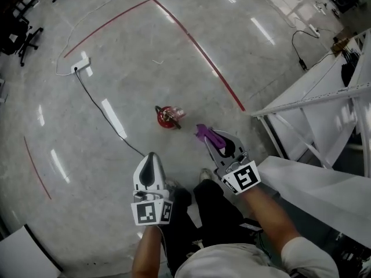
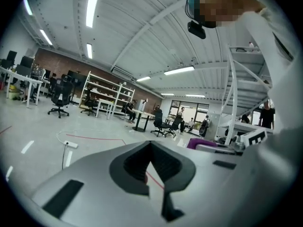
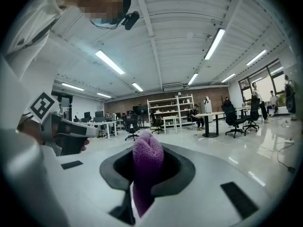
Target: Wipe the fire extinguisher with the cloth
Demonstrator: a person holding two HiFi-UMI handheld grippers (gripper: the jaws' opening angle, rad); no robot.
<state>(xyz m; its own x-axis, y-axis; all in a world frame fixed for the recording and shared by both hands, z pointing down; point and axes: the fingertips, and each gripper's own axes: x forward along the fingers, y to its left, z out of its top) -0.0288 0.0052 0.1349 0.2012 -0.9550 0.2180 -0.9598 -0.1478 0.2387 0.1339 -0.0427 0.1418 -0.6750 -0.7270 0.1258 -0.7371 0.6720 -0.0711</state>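
**Extinguisher on the floor, cloth pinched in the right gripper**

The red fire extinguisher (image 1: 168,117) sits on the grey floor (image 1: 116,51). It is ahead of both grippers and apart from them, a little nearer the right one. The right gripper (image 1: 207,138) is clamped on the purple cloth (image 3: 147,167), and a wad of it pokes out past the tips. The left gripper (image 1: 151,157), beside the right and slightly further back, has its jaws together with nothing between them. A red floor line (image 1: 203,57) runs beyond the extinguisher.
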